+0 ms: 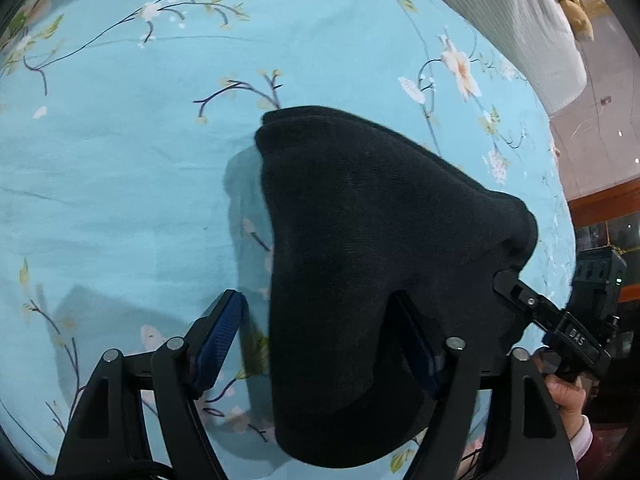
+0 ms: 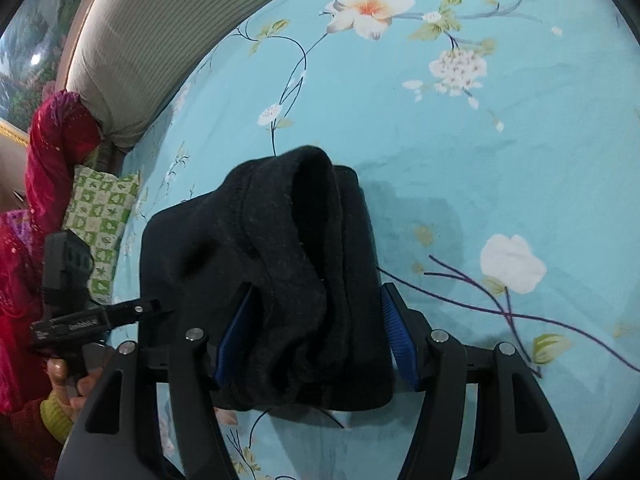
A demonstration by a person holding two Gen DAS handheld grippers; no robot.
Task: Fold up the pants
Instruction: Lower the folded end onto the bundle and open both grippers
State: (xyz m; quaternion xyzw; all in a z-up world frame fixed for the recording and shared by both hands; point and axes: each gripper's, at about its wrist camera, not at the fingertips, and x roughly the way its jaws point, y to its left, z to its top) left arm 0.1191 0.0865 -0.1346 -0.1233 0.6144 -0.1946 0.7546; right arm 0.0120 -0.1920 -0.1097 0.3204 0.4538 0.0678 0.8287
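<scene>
The black pants (image 1: 360, 264) are bunched into a thick folded bundle, held above the light blue flowered bedsheet (image 1: 120, 200). My left gripper (image 1: 320, 320) stands open, with the cloth draped between its fingers and over the right finger. In the right wrist view the pants (image 2: 280, 280) fill the gap of my right gripper (image 2: 316, 320), whose blue pads (image 2: 394, 332) press both sides of the bundle. The right gripper shows at the right edge of the left wrist view (image 1: 560, 320), and the left gripper at the left edge of the right wrist view (image 2: 100, 316).
A grey striped pillow (image 2: 140, 48) lies at the bed's head. A green checked cushion (image 2: 100, 224) and red fabric (image 2: 52, 152) sit by the bed's edge. The sheet (image 2: 500, 160) spreads wide beyond the pants.
</scene>
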